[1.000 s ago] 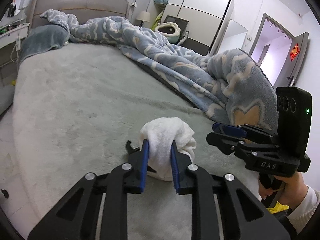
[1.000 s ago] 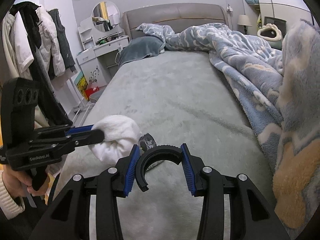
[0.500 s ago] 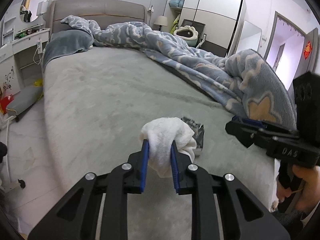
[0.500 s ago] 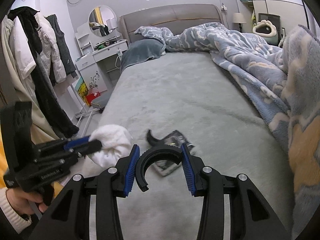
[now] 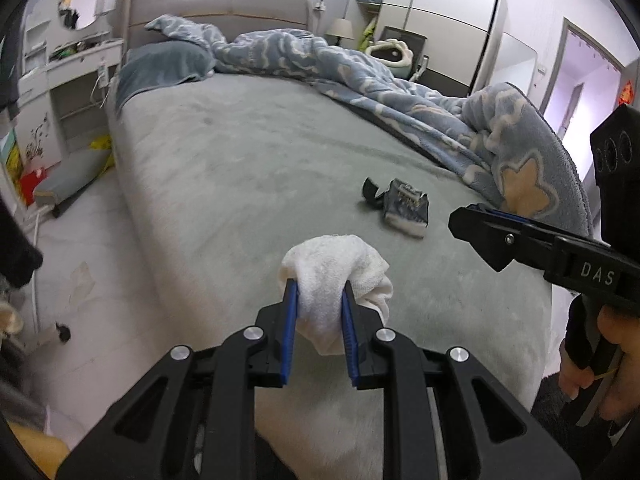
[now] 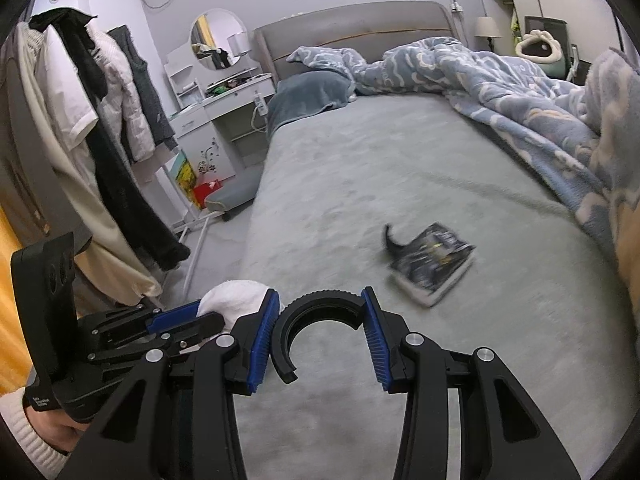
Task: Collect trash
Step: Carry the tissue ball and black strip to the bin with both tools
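White crumpled wad sits low centre of the left wrist view, pinched between the left gripper fingers above the grey bed. Black C-shaped ring piece is clamped between the right gripper fingers, low centre of the right view. Dark wrapper and a black curved scrap lie on the bed mid-right, near the blue blanket.

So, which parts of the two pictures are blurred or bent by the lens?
Right wrist view: the dark wrapper on the bed is smeared by motion, while the black ring piece in the right gripper stays sharp. Left wrist view: the wrapper is sharper; the wardrobe and door frame bow near the edge.
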